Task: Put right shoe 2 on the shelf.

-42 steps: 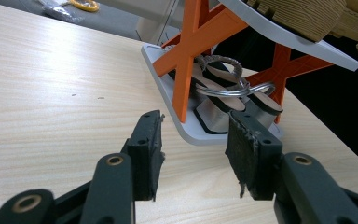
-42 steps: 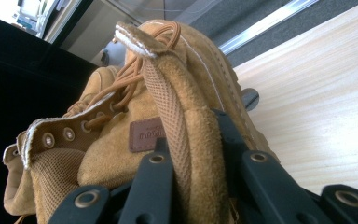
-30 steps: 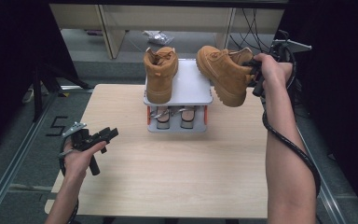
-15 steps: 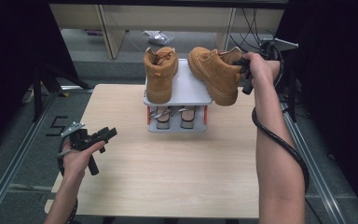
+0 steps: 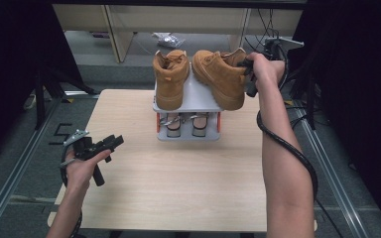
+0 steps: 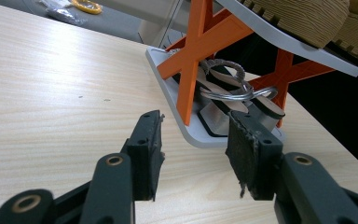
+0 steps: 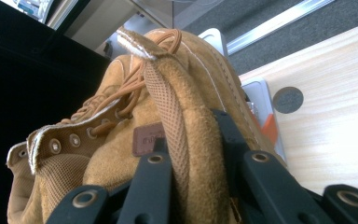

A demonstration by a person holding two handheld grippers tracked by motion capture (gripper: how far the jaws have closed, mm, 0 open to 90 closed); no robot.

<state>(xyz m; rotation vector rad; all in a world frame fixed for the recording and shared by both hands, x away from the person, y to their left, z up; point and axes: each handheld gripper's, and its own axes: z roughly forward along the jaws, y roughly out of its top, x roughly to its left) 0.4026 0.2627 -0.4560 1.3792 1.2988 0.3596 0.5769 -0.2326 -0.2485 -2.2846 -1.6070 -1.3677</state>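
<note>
Change: over the last second the right tool (image 5: pixel 249 75) has carried the second boot (image 5: pixel 218 79) leftward from the upper right of the high view, until it sits beside the first boot (image 5: pixel 171 79) at top centre.
Meaning: the pair looks nearly complete on the rack's top shelf (image 5: pixel 194 100); lowering and letting go seem to remain.
Boot in hand: tilted, its sole low over the shelf's right half; whether it touches, I cannot tell.
Right tool: pinching the boot's heel collar (image 7: pixel 177 140), 1 jaw inside, 1 outside.
Left tool: (image 5: pixel 99 148) spread, holding nothing, low over the desk (image 5: pixel 178 188) at lower left.
Lower shelf: 2 sandals (image 6: pixel 233 95), untouched.
</note>
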